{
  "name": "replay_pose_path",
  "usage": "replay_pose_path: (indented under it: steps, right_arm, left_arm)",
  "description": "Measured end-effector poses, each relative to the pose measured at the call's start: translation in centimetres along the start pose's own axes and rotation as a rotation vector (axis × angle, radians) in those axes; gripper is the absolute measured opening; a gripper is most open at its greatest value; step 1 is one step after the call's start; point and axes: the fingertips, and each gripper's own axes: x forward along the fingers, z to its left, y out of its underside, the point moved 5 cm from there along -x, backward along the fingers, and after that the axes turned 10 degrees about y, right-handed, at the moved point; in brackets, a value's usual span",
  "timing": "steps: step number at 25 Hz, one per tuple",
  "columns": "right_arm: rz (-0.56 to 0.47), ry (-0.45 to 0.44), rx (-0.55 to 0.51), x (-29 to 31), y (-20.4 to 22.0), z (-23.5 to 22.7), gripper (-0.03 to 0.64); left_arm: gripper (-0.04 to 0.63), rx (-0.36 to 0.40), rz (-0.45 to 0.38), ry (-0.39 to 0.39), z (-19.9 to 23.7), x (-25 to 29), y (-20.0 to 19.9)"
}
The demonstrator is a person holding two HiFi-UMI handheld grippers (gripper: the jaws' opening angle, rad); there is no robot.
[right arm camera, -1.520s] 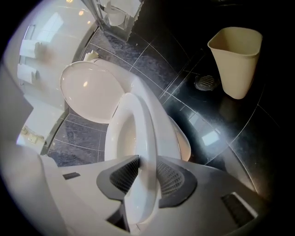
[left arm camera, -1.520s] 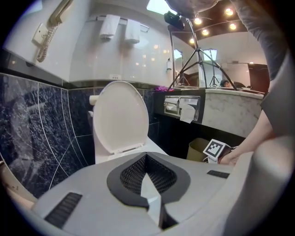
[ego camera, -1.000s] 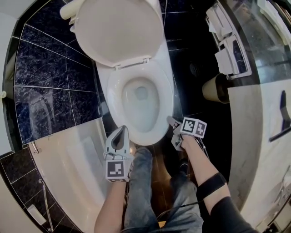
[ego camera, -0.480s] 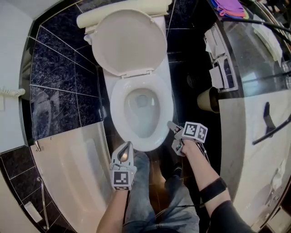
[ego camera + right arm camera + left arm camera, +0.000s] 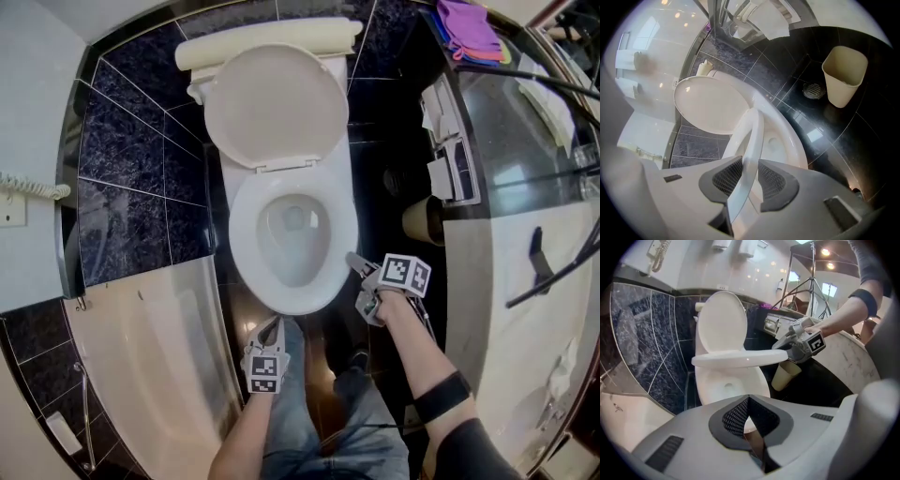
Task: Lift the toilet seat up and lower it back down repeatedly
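Note:
The white toilet seat [image 5: 242, 225] hangs roughly level above the bowl [image 5: 712, 380], with the lid [image 5: 277, 103] upright against the tank. My right gripper [image 5: 356, 281] is at the seat's front right edge. In the right gripper view the seat rim [image 5: 752, 136] runs between the two pads, and the right gripper [image 5: 750, 180] is shut on it. The left gripper view shows the raised seat [image 5: 736, 358] held by the right gripper [image 5: 787, 348]. My left gripper [image 5: 272, 328] hovers low in front of the bowl, clear of it, its pads together and empty [image 5: 749, 401].
A white bathtub [image 5: 159, 356] lies at the left, and a beige waste bin [image 5: 422, 220] stands on the dark tiled floor right of the toilet. A floor drain [image 5: 814, 90] sits beside the bin [image 5: 843, 75]. A counter [image 5: 506, 281] runs along the right. The person's legs [image 5: 328, 412] stand before the bowl.
My left gripper has drawn back from the bowl's front toward the person's legs. My right gripper has stayed on the seat's front right edge.

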Motion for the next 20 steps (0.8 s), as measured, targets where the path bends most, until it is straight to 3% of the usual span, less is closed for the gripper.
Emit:
replay_pose_path:
  steps: [6,10,20]
  right_arm:
    - [0.003,-0.001,0.009,-0.1,-0.1,0.4,0.132]
    - [-0.006,-0.027,-0.009,-0.8,-0.7,1.2,0.137]
    - [-0.044,-0.037,0.006,-2.8,-2.6,4.0,0.147]
  left_arm:
    - [-0.009,0.012,-0.049,0.013,0.1,3.0,-4.2]
    - [-0.009,-0.026,-0.095,-0.005,0.3,2.8,-6.1]
    - [-0.010,-0.016,-0.130,-0.042,1.3,1.4,-10.3]
